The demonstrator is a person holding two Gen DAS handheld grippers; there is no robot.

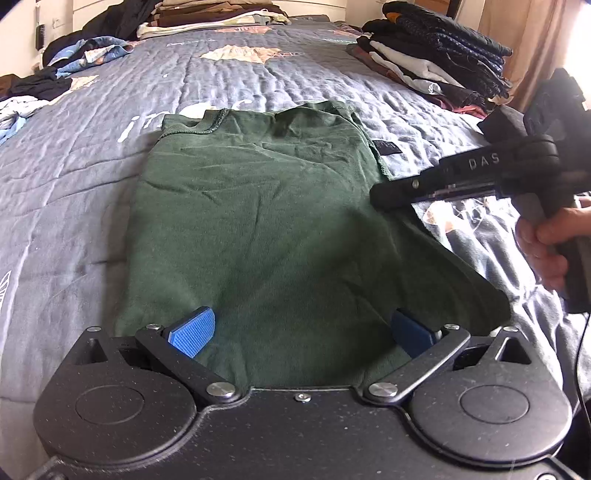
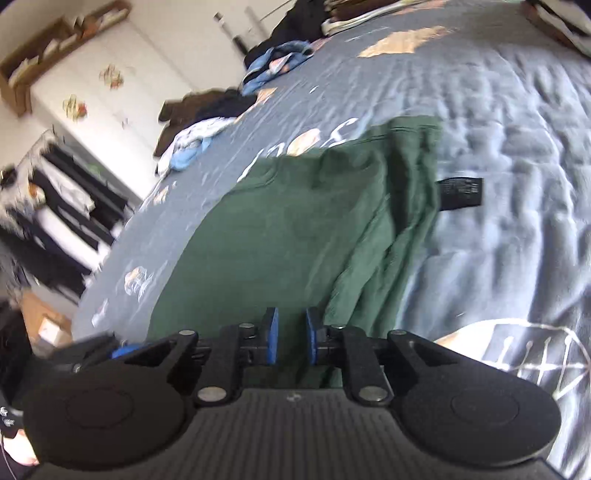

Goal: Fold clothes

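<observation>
A dark green garment point(image 1: 258, 221) lies folded lengthwise on the grey quilt point(image 1: 74, 166), its collar at the far end and a black label point(image 1: 388, 147) sticking out on the right. My left gripper point(image 1: 301, 332) hovers open over the garment's near hem, its blue pads wide apart and nothing between them. A hand holds my right gripper point(image 1: 376, 194) at the garment's right edge. In the right wrist view the right gripper point(image 2: 291, 339) shows a narrow gap between its pads, with no cloth pinched. The green garment point(image 2: 288, 221) lies below it, and the label point(image 2: 460, 192) is to the right.
A stack of folded clothes point(image 1: 436, 55) stands at the far right of the bed, and another pile point(image 1: 214, 14) sits at the far end. Unfolded clothes point(image 1: 85, 51) lie along the left side. Beyond the bed's left edge is a white cupboard point(image 2: 110, 85) and dark shelves point(image 2: 66, 206).
</observation>
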